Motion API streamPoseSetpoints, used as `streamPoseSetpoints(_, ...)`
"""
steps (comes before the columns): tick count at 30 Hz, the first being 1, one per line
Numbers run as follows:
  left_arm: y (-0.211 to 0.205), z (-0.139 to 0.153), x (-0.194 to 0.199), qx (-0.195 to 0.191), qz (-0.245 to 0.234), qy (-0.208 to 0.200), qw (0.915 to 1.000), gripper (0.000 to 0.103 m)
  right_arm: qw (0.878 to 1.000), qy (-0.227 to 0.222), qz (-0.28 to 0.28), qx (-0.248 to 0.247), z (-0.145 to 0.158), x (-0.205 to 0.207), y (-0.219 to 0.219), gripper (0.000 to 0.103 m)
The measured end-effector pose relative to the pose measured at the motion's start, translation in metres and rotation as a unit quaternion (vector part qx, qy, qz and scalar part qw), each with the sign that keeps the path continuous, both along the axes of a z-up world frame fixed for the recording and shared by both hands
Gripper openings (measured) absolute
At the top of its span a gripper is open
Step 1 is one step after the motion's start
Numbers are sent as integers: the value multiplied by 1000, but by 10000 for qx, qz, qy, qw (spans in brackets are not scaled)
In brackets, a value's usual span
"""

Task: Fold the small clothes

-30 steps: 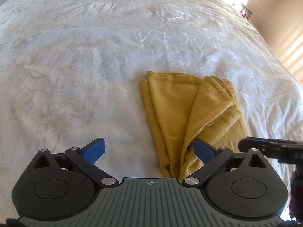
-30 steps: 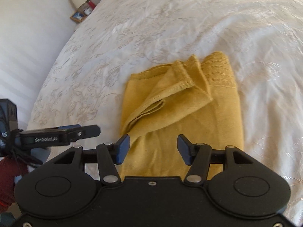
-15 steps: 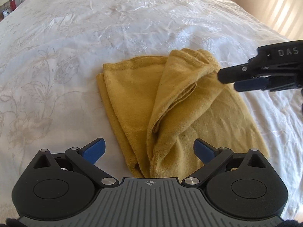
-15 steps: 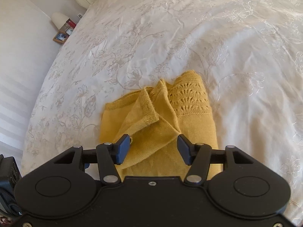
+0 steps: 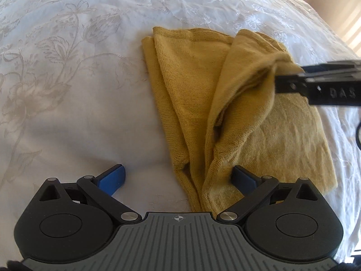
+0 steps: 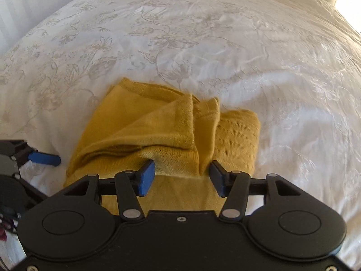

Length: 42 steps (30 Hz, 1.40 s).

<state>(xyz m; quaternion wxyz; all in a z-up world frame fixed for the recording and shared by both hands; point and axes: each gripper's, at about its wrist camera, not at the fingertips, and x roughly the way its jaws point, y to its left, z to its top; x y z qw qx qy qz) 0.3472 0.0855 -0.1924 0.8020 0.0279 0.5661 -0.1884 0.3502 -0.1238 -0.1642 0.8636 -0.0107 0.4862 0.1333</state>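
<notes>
A mustard-yellow knit garment (image 5: 225, 103) lies partly folded on the white bedspread (image 5: 67, 90), with one loose flap raised across its middle. My left gripper (image 5: 178, 178) is open at the garment's near end; its right pad touches the cloth, its left pad rests on the bedspread. My right gripper (image 6: 182, 176) is open, with the raised flap's edge between its pads. The garment also shows in the right wrist view (image 6: 162, 135). The right gripper's body (image 5: 315, 85) enters the left wrist view from the right, its tips hidden behind the flap.
The embroidered white bedspread (image 6: 225, 45) spreads all around the garment. A wall (image 5: 347, 11) runs along the right of the bed. The left gripper's blue pad (image 6: 44, 158) shows at the left edge of the right wrist view.
Both grippers have moved in closer to the garment. The right gripper has come down onto the raised flap, and the left gripper's right pad now touches the cloth.
</notes>
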Motion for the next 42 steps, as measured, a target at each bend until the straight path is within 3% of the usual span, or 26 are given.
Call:
streamPoseSetpoints(6,-3,-2,-2,9,-28,-33,10000,103,9965,-113,262,791,5,40,24,60)
streamPoseSetpoints(11,-3,-1,-3,-12,-24,-39,10000,102,9909,-233,-132,1319,18,35,10,60)
streamPoseSetpoints(14,0,7,-3,-50,-25,5,10000,101,9913,-222,-392,1234,21,20,-10,60)
streamPoseSetpoints(19,12,40,6,-386,280,-223,9986,101,9958,-112,-620,658,13,-11,-35,61)
streamPoseSetpoints(23,9,56,31,-655,410,-395,9962,101,9932,-103,-953,660,10,-33,-44,65)
streamPoseSetpoints(26,-1,61,51,-723,251,-510,9958,100,9918,-163,-1026,747,12,-49,-42,65)
streamPoseSetpoints(27,-5,62,58,-754,183,-541,9955,98,9920,-186,-982,770,14,-54,-38,65)
streamPoseSetpoints(28,-9,64,63,-809,121,-573,9950,87,9927,-196,-900,780,15,-58,-33,65)
streamPoseSetpoints(31,-18,61,82,-1095,-43,-427,9931,76,9959,-198,-430,765,16,-72,-7,65)
streamPoseSetpoints(35,-29,48,102,-1440,-220,95,9893,70,9969,-152,404,661,12,-87,34,65)
streamPoseSetpoints(42,-37,32,119,-1209,-386,334,9913,69,9848,-237,1706,-224,-3,-110,91,63)
